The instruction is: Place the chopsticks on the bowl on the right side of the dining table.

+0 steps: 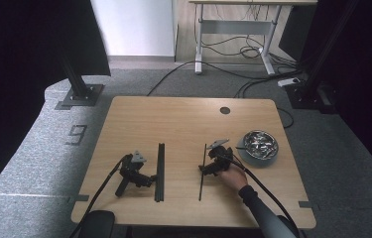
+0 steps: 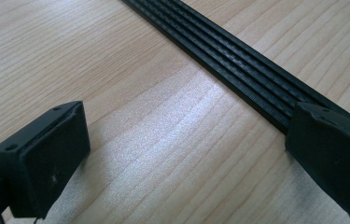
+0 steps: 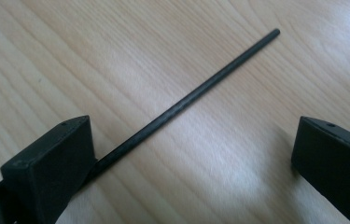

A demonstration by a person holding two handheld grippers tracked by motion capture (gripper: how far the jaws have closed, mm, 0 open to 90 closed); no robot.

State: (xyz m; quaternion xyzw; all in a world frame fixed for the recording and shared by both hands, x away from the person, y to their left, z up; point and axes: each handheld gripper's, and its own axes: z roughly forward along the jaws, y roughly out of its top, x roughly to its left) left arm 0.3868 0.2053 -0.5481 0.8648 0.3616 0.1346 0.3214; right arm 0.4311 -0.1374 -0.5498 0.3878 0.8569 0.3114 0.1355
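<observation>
The left gripper (image 1: 150,179) rests low on the bench (image 1: 183,119), no hand on it in the high view, its jaws spread wide with one jaw reaching the edge of the ribbed black strip (image 1: 159,171). In the left gripper view that strip (image 2: 238,65) runs diagonally from the far left to the right jaw, lying flat on the wood, and nothing is clamped between the jaws. The right gripper (image 1: 202,169) is held by a hand (image 1: 235,177) coming in from the near right; its jaws are likewise spread, and the thin black rod (image 1: 202,171) lies on the bench close beside them. In the right gripper view the rod (image 3: 196,93) lies flat and passes just beside or under the left jaw, with open wood between it and the right jaw; I cannot tell whether the jaw touches it. Judged from this, the right gripper is positioned to close on the rod near its middle, while the left sits parked beside the strip. Strip and rod lie roughly parallel, well apart, near the front half of the bench. A metal bowl (image 1: 259,145) with small shiny parts stands to the right of the hand. The bench is pale wood grain, matt, with a round cable hole (image 1: 224,110) near its far edge. Grey carpet surrounds it, cables (image 1: 233,52) trail across the floor, and a second desk frame (image 1: 235,29) stands at the far wall.
</observation>
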